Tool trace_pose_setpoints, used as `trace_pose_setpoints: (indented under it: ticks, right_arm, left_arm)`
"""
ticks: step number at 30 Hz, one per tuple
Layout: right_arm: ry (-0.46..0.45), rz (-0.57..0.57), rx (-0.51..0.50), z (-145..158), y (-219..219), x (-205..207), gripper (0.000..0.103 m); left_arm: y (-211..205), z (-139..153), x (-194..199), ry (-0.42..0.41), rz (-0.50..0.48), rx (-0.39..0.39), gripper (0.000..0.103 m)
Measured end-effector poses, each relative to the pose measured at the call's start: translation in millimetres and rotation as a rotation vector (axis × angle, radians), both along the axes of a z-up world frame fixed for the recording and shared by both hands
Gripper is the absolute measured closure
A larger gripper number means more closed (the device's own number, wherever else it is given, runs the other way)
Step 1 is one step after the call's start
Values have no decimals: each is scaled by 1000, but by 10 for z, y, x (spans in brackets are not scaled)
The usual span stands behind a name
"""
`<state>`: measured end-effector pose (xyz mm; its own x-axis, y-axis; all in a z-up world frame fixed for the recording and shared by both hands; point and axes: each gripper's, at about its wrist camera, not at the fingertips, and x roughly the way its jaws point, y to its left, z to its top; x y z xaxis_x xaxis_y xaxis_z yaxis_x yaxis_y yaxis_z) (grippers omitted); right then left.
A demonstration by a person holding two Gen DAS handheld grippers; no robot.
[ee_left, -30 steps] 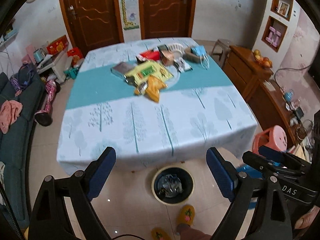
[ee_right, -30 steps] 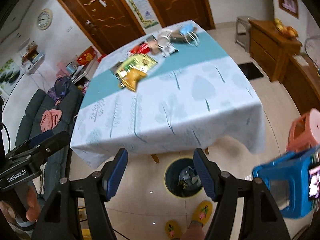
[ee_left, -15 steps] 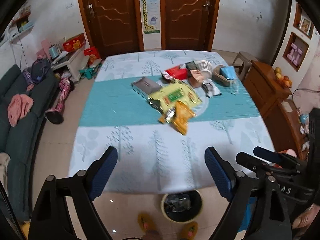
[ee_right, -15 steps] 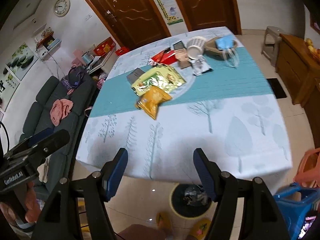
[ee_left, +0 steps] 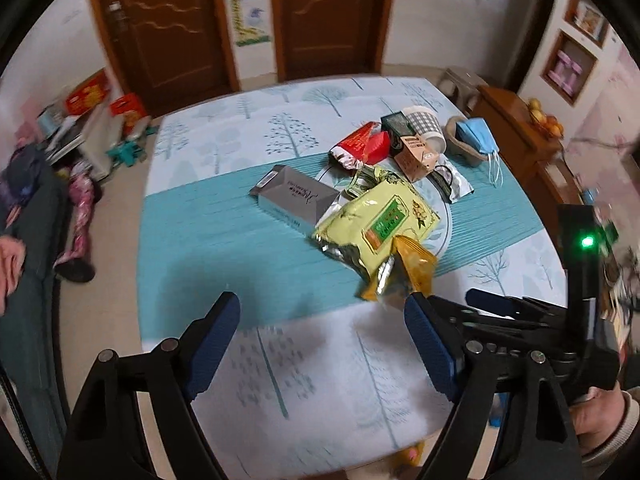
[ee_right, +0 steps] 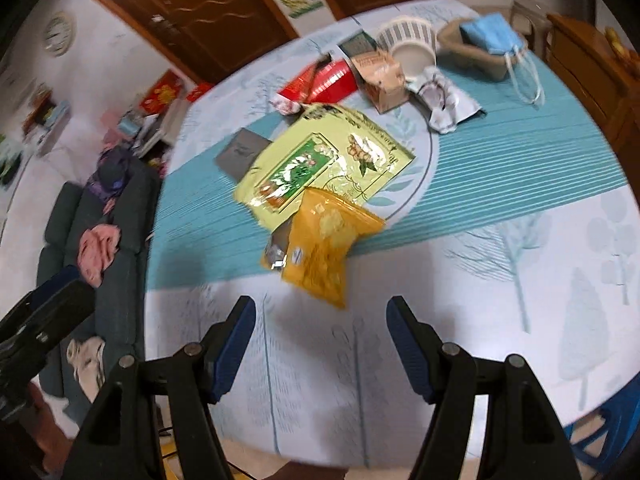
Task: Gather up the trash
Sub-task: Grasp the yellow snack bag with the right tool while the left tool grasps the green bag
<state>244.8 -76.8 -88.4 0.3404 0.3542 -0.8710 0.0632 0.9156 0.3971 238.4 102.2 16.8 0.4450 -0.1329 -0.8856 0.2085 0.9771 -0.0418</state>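
A pile of trash lies mid-table on the tree-print cloth (ee_left: 280, 360). Nearest is an orange snack bag (ee_right: 324, 248) (ee_left: 414, 270), overlapping a yellow-green packet (ee_right: 324, 160) (ee_left: 380, 220). Behind them are a grey box (ee_left: 296, 196), a red wrapper (ee_left: 364, 146), a brown carton (ee_left: 416, 156), a paper cup (ee_left: 426, 126), a silver wrapper (ee_left: 452, 180) and a blue face mask (ee_left: 476, 132). My left gripper (ee_left: 320, 308) hangs open over the cloth, left of the orange bag. My right gripper (ee_right: 320, 308) is open just short of that bag. Neither holds anything.
A dark sofa (ee_right: 80, 220) with a pink cloth runs along the table's left side. A wooden cabinet (ee_left: 520, 120) stands at the right, and two brown doors (ee_left: 328, 20) are behind. A person's hand (ee_left: 600, 412) holds the right gripper's handle.
Both grippers have moved forward from the table's front edge to over the cloth. The floor bin and slippers have dropped out of view, and the trash pile is much closer.
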Motion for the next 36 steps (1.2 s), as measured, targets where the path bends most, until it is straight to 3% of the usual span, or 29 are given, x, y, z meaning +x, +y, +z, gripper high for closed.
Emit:
trace_pose_setpoints:
  ticks: [8, 10, 13, 18, 29, 36]
  right_arm:
    - [47, -123, -101, -314, 179, 224, 36]
    - [35, -151, -138, -332, 176, 214, 60]
    - [22, -190, -122, -346, 98, 182, 63]
    - [13, -302, -97, -319, -164, 35, 66]
    - [-6, -455, -23, -259, -493, -292, 66]
    - [0, -472, 3, -290, -489, -393, 66]
  left_arm:
    - [-126, -419, 763, 104, -182, -7, 20]
    - [-199, -515, 882, 125, -220, -20, 20]
    - [-304, -626, 1033, 153, -264, -38, 21]
    - [-517, -753, 1204, 181, -329, -44, 23]
    - [-939, -1090, 1306, 218, -476, 81, 24]
    - [-1075, -1302, 1255, 270, -516, 110, 37]
